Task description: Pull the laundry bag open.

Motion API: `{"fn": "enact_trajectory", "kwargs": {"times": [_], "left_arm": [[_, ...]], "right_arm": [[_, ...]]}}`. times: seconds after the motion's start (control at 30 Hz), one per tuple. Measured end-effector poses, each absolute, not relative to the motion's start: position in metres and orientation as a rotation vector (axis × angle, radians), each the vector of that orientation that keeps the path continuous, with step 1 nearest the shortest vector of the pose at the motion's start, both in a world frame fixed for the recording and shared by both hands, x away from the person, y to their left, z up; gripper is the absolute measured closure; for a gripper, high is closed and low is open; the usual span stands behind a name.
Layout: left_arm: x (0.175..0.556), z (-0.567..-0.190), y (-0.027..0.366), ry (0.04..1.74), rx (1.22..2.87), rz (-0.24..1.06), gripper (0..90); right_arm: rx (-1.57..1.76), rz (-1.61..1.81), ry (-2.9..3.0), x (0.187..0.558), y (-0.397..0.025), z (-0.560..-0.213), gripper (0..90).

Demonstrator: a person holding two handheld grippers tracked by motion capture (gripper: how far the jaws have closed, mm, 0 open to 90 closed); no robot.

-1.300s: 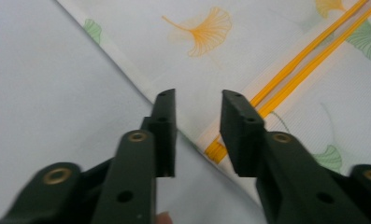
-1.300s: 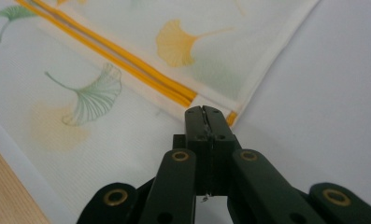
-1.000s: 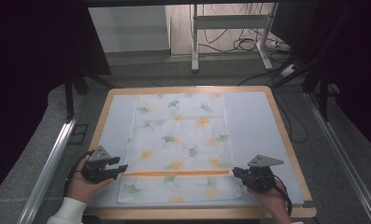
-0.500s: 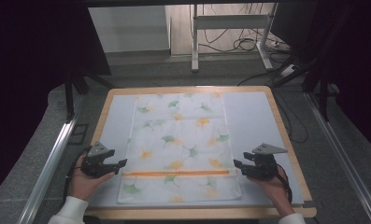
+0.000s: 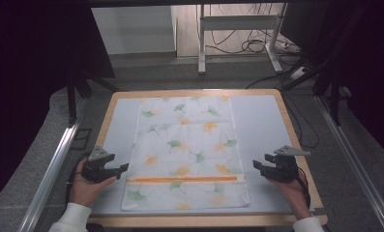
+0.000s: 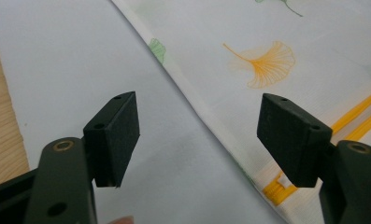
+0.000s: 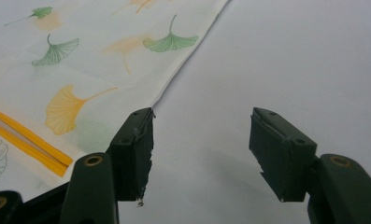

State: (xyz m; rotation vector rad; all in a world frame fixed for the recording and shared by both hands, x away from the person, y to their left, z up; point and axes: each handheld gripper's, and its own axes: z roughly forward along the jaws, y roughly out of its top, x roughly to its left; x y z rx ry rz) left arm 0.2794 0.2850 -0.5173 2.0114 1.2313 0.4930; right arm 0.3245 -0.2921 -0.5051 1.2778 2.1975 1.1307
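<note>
- Two grippers flank the near end of the pillowcase point(image 5: 186, 152), which lies flat along the middle of the pale mat point(image 5: 262, 125) on the wooden table point(image 5: 301, 159); the left gripper point(image 5: 123, 168) sits just off the pillowcase's left edge and the right gripper point(image 5: 255, 165) just off its right edge, both with jaws spread wide and holding nothing.
- Risk, as I judge it: each gripper is beside the cloth, not over it, so closing now would pinch air or mat; pushing in low could shove the edge and bunch it near the orange zip strip point(image 5: 182, 179).
- A grab at unequal points beside that strip could lift the pillowcase skewed.
- Up close, the left gripper view shows the hem point(image 6: 197, 107) passing between its jaws; the right gripper view shows the edge point(image 7: 183, 70) running just past its left jaw.
- Farther off, the high view gives the pillowcase's whole outline to the mat's far end.
</note>
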Motion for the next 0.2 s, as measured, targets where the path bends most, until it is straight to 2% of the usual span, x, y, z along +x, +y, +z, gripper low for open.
{"fn": "enact_trajectory", "kwargs": {"times": [0.2], "left_arm": [[0.2828,-0.5187,0.2850,1.238,2.017,0.501,29.3]], "right_arm": [[1.249,1.124,2.212,0.3254,-0.2913,-0.5073,39.6]]}}
